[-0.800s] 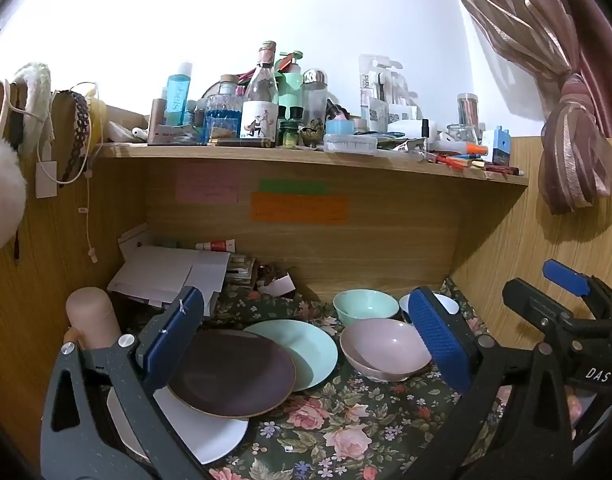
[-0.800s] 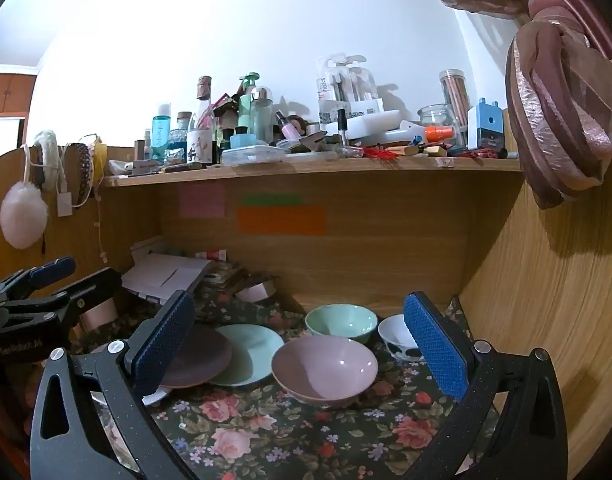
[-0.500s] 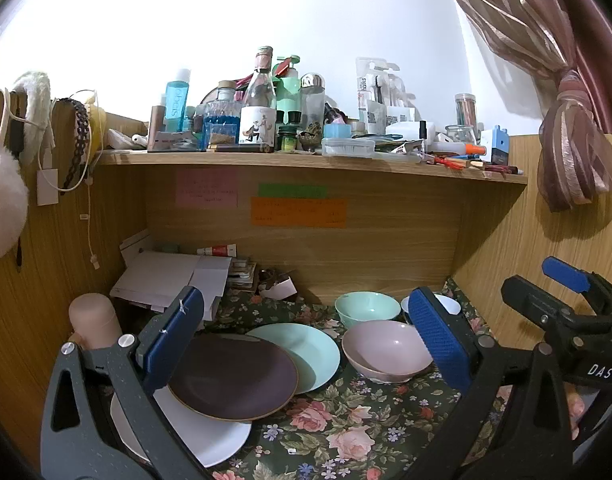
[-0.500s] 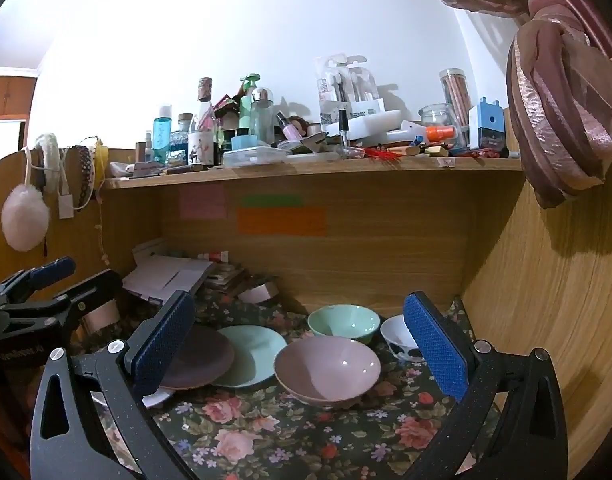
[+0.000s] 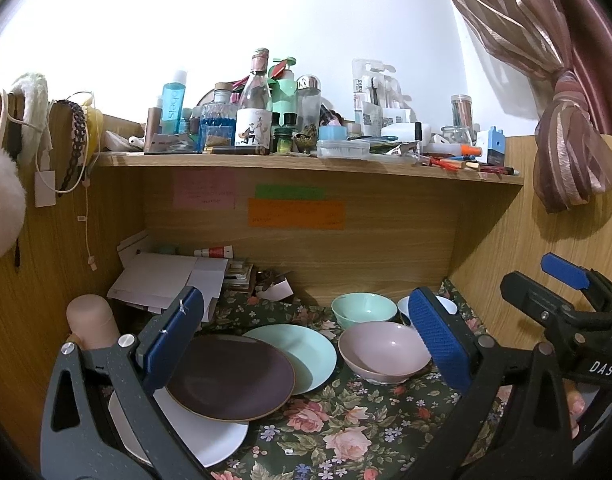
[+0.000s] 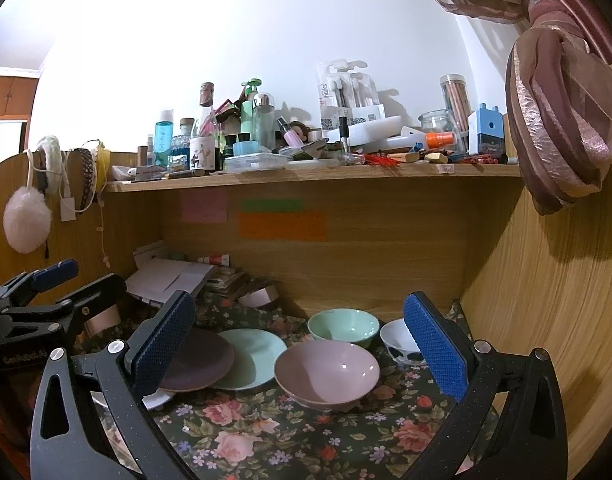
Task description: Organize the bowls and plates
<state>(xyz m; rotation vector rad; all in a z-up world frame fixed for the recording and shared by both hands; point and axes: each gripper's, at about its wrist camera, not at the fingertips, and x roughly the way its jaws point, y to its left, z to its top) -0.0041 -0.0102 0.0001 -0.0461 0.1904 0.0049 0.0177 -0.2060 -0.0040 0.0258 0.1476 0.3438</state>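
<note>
Clearly the sorting is not yet begun: left gripper and right gripper both hang above the table, jaws wide open and empty. Next I think 1 gripper must take a dish by its rim. White plate lies under purple plate, which overlaps green plate; then pink bowl, green bowl, small white bowl.

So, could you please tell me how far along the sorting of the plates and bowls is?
Nothing looks done yet. The dark plate leans across the white plate and the mint plate, not squarely stacked. The pink bowl, mint bowl and patterned white bowl stand apart. Nothing is in hand: the left claw and right claw are open and empty. All the stacking is left.
</note>
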